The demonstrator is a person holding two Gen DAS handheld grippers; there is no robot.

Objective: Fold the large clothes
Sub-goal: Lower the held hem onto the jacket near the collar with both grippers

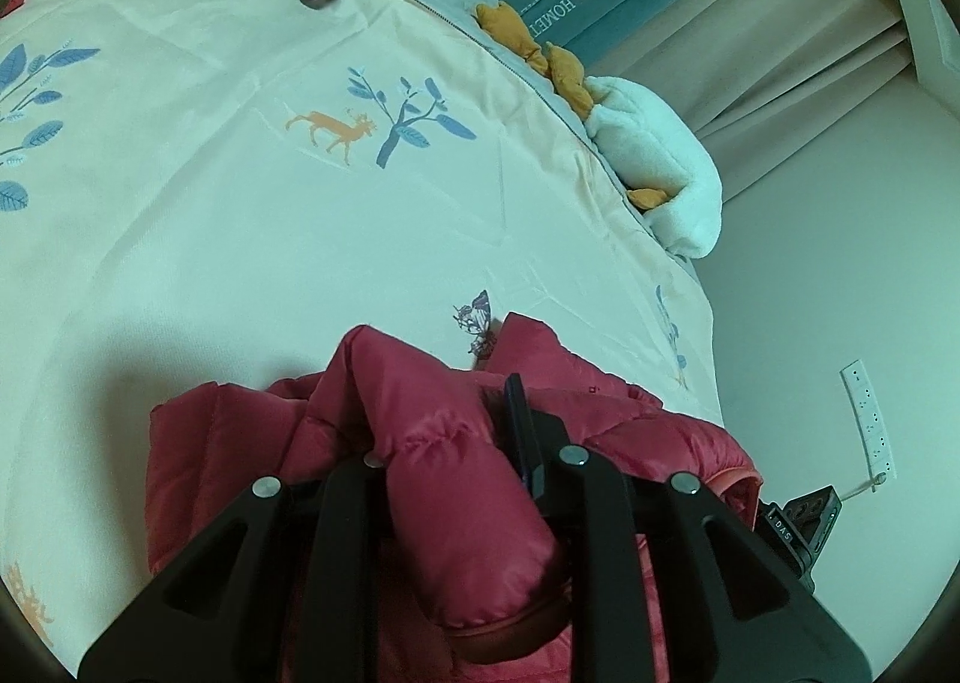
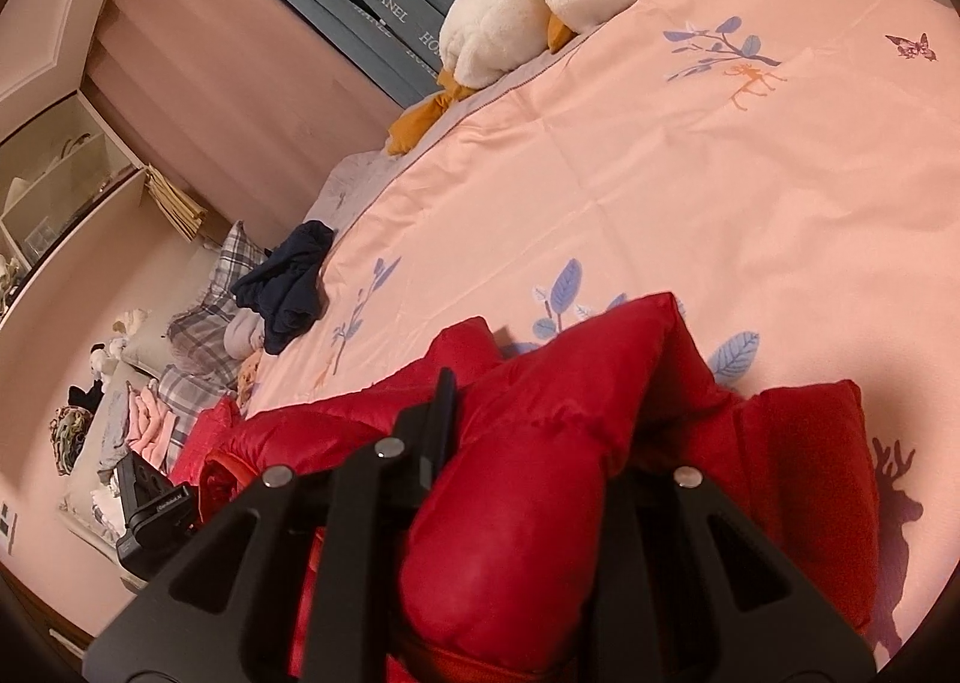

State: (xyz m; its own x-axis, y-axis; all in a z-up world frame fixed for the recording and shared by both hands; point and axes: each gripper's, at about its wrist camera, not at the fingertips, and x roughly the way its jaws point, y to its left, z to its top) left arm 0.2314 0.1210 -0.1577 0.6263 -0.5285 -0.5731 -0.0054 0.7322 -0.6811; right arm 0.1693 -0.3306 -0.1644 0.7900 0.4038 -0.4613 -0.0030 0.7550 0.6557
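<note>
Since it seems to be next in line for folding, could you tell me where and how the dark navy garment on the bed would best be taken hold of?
The navy garment lies crumpled in a heap at the edge of the printed duvet, with no hem or collar showing. I would probably pinch a raised fold on top, coming from above on the open duvet side, then lift to shake it loose.

A red quilted puffer jacket (image 1: 456, 443) of shiny, padded fabric lies bunched on the near part of the bed (image 1: 240, 215), on a pale cover printed with blue leaves and orange deer. It is not spread flat: puffy panels rise in rumpled ridges and folds, with one thick padded roll standing up toward each camera. In the right wrist view the same jacket (image 2: 540, 431) shows brighter red, its stitched channels plain, an orange-red trimmed edge at its near left side, and part of it draped down toward the bed's near edge.
</note>
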